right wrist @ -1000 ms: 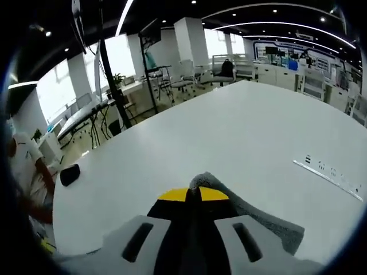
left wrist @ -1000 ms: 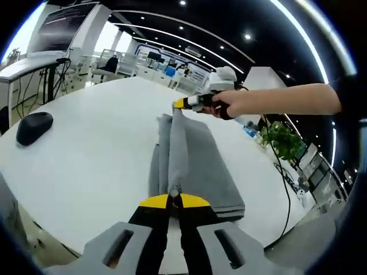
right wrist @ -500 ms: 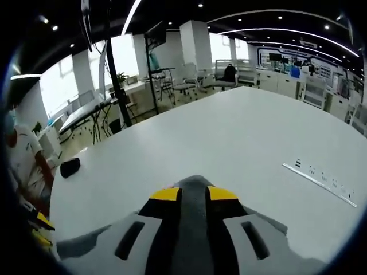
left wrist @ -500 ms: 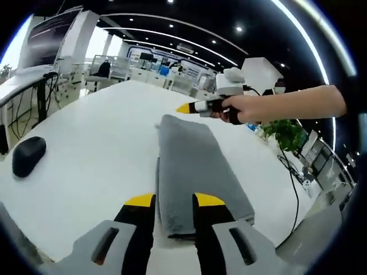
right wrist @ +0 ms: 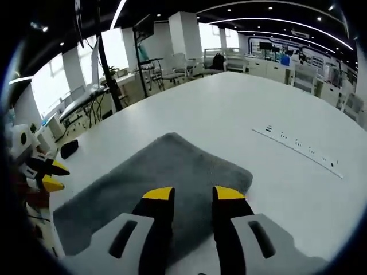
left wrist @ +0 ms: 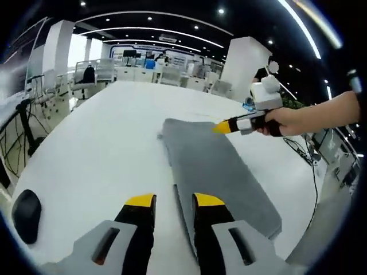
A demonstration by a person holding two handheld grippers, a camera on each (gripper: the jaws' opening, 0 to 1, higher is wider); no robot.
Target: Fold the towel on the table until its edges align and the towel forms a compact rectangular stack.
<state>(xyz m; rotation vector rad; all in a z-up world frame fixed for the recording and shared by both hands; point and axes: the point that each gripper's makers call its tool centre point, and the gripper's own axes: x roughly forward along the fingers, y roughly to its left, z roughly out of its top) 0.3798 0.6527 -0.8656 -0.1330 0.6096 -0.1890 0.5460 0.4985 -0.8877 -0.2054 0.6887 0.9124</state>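
I see the towel point(left wrist: 215, 163) lying lengthwise between my left gripper point(left wrist: 168, 200) and right gripper point(right wrist: 193, 195); both stand apart, empty.

Grey towel point(left wrist: 218, 166), folded into long strip, flat on table.

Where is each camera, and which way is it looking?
Left gripper view: rides on the left gripper, looking along the folded towel on the table; the right gripper and a hand come in from the right.
Right gripper view: rides on the right gripper, looking across the towel; the left gripper shows at the left edge.
Both share the towel, the table and a mouse.
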